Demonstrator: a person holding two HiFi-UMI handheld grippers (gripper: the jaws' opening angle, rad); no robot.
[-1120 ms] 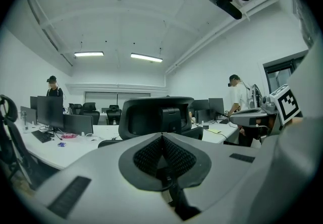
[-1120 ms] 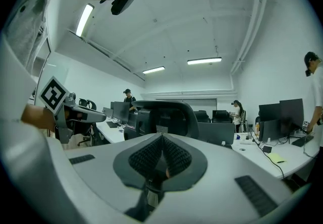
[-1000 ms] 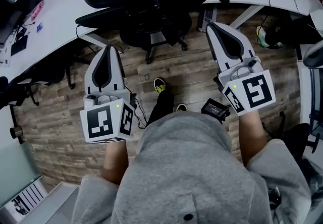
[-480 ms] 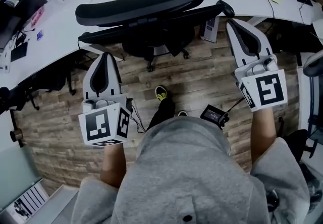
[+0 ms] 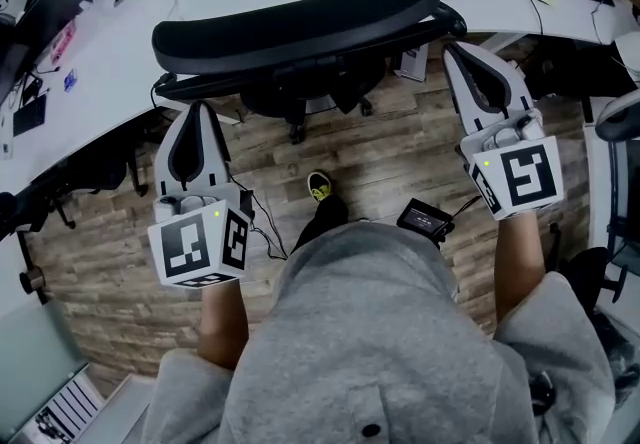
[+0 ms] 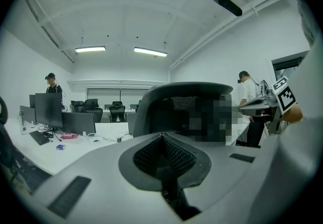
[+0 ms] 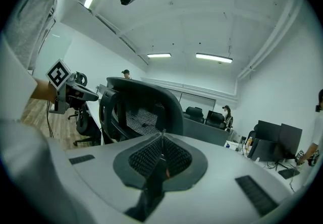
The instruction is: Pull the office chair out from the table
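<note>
The office chair (image 5: 300, 20) is seen pushed in at the white table (image 5: 115, 47), backrest toward the person; the left gripper (image 5: 198, 112) is held just below the backrest's left end, jaws together, nothing clamped; the right gripper (image 5: 458, 50) is held near the right armrest, jaws together, empty.

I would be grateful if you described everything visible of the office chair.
The chair is black, with a curved top rail, a mesh back and armrests. It stands upright on a wheeled base on the wood floor, its seat tucked under the white desk and its back towards the person. Nothing visibly grips it.
</note>
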